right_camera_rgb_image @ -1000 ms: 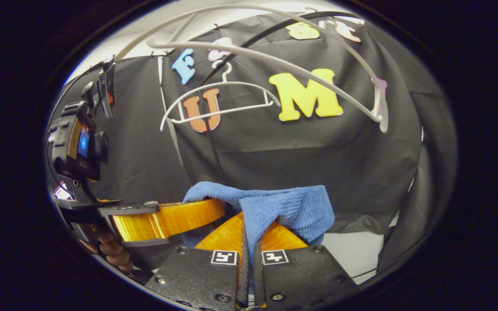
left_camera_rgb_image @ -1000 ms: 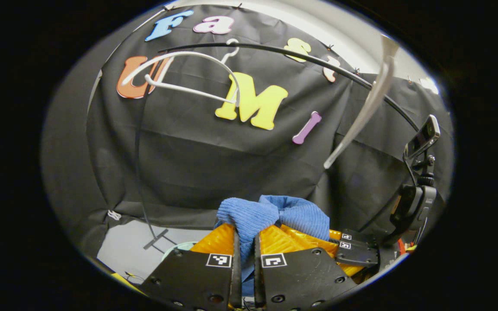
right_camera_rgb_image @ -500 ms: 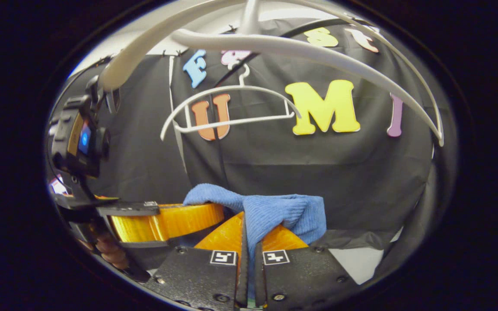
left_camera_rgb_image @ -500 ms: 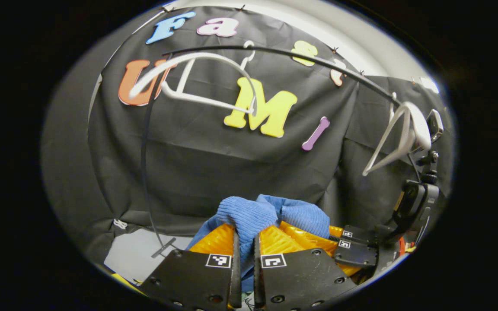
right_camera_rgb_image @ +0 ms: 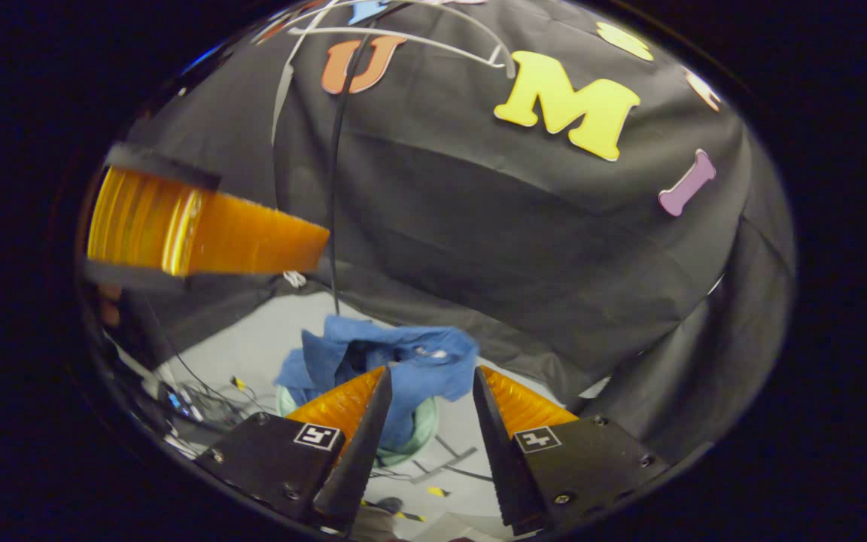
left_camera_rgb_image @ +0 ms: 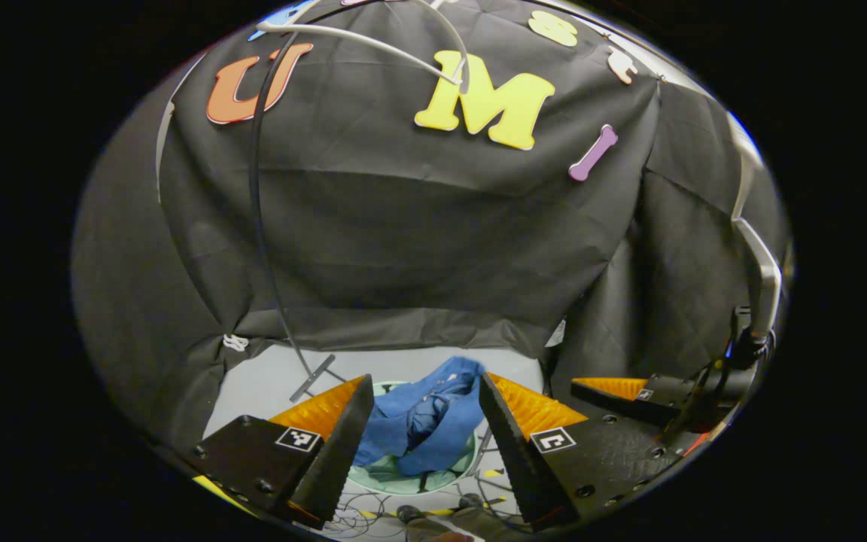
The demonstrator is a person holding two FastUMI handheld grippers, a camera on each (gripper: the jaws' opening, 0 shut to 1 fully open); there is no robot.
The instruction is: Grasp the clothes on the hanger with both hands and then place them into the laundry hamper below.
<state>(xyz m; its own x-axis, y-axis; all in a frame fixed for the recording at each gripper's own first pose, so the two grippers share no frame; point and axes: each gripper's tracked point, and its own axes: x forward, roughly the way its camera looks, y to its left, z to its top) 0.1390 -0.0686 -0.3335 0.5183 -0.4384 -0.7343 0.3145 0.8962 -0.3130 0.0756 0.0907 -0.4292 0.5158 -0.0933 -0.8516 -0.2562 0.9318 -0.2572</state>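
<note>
Both of your grippers are spread wide with nothing between the fingers. In the left gripper view, your left gripper [left_camera_rgb_image: 422, 421] frames the blue clothes [left_camera_rgb_image: 422, 421] down below: they're crumpled on top of the pale green laundry hamper [left_camera_rgb_image: 373, 479], draped over its rim on the near side, well under the fingertips and not touching them. Your right gripper [left_camera_rgb_image: 614, 395] pokes in from the right edge of that view, off to the side of the hamper.

Same story in the right gripper view: your right gripper [right_camera_rgb_image: 426, 406] hangs above the clothes [right_camera_rgb_image: 396, 361], which sit bunched up on the hamper [right_camera_rgb_image: 415, 440], spilling over the edge towards the left. The pile shows right through the gap between the fingers, lower down on the grey floor [right_camera_rgb_image: 253, 354]. Your left gripper [right_camera_rgb_image: 208, 233] is up at the left, higher than the pile and clear of it.

A white hanger [left_camera_rgb_image: 373, 38] shows bare at the top, against the black cloth.
</note>
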